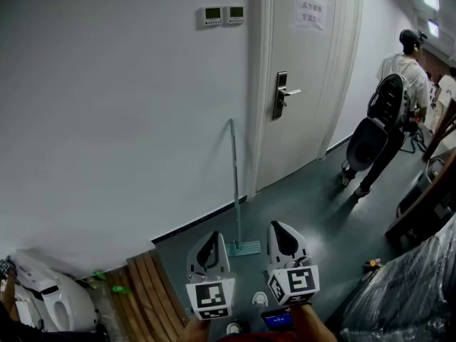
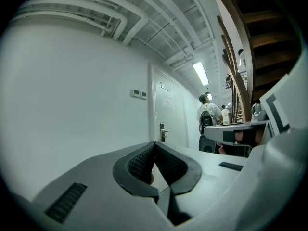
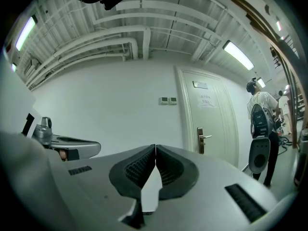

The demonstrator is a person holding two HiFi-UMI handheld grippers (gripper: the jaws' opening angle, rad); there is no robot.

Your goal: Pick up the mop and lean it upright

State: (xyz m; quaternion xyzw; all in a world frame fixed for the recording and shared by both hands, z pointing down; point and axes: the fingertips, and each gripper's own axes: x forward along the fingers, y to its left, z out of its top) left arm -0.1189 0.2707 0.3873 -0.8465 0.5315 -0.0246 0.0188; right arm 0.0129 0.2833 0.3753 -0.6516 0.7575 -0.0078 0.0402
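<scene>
**Head view.** The mop (image 1: 234, 184) stands upright, its thin handle against the white wall (image 1: 121, 120) just left of the door (image 1: 299, 84). Its flat head rests on the dark floor (image 1: 313, 212) at the foot of the wall. From the bottom edge of the picture it lies at about 12 o'clock, in the line between the two grippers and apart from both. The left gripper (image 1: 211, 237) and the right gripper (image 1: 279, 228) are held side by side, pointing level toward the wall. A person with a backpack (image 1: 399, 77) stands down the corridor at about 2 o'clock, and wooden slats (image 1: 149, 283) lie on the floor at about 8 o'clock.

**Left gripper view.** The jaws are pressed together at the tips with nothing pinched between the ribbed pads. Wall and door sit beyond them at 12 o'clock. The mop handle cannot be made out here.

**Right gripper view.** These jaws are also pressed together and hold nothing. The door is at about 2 o'clock and the person at 3 o'clock. No mop shows in this view either.

**Step in hand.** Since the mop already leans upright and neither gripper touches it, the task looks to be at its end, with the lean made and the handle let go. What remains is probably only to keep both grippers clear of the handle so that nothing knocks it sideways. If it slid along the wall, either gripper would have to spread its jaws and come in at the handle again.
</scene>
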